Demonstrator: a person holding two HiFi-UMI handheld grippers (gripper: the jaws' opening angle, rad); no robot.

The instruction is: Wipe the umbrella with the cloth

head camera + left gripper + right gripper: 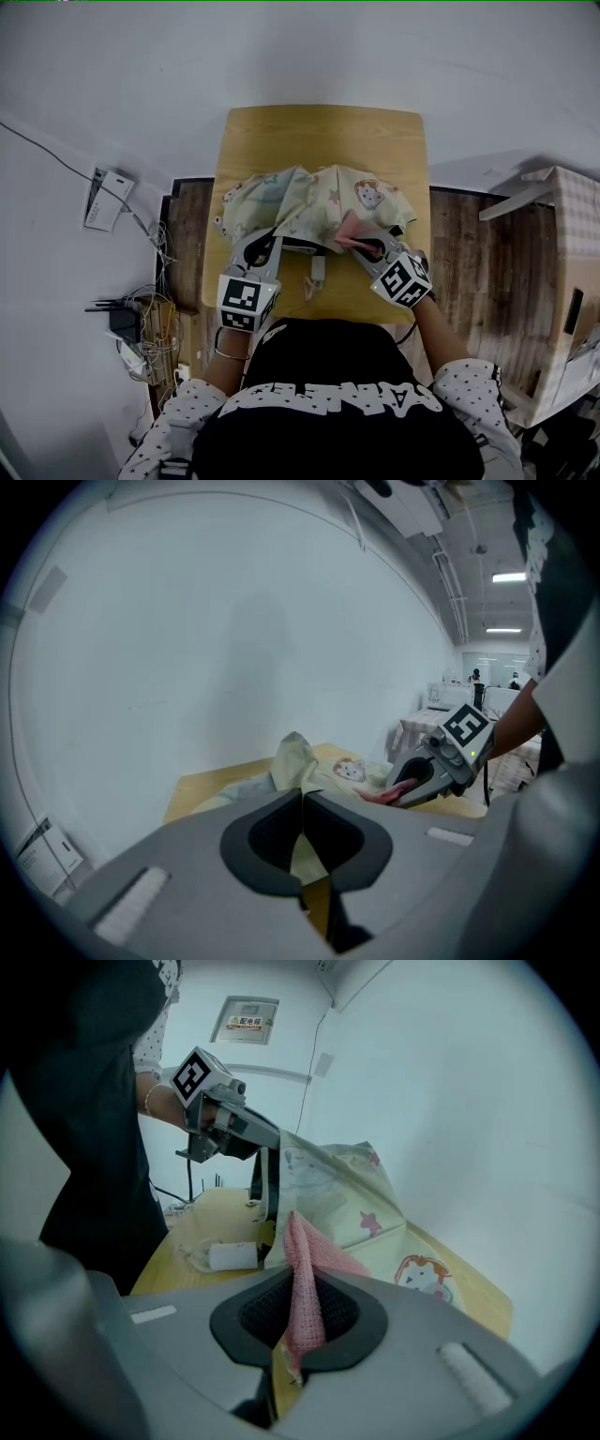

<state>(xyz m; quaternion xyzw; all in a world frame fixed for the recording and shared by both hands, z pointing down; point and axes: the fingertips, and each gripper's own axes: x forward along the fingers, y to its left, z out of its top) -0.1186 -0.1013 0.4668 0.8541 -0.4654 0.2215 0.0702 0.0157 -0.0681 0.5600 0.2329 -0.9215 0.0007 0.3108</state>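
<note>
A pale yellow umbrella (309, 199) with cartoon prints lies half folded across the wooden table (319, 127). Its white handle (317, 271) points toward the person. My left gripper (271, 242) is shut on a fold of the umbrella fabric (294, 759), pinched between the jaws (303, 797) and held slightly raised. My right gripper (364, 244) is shut on a pink cloth (349, 232) that rests against the umbrella's near right part. In the right gripper view the cloth (302, 1279) stands up between the jaws, with the umbrella (352, 1206) and handle (231, 1255) beyond.
The table stands against a white wall. Left of it on the floor lie a router and tangled cables (141, 328) and a white paper (108, 197). A cardboard box (572, 281) stands at the right. Bare tabletop shows beyond the umbrella.
</note>
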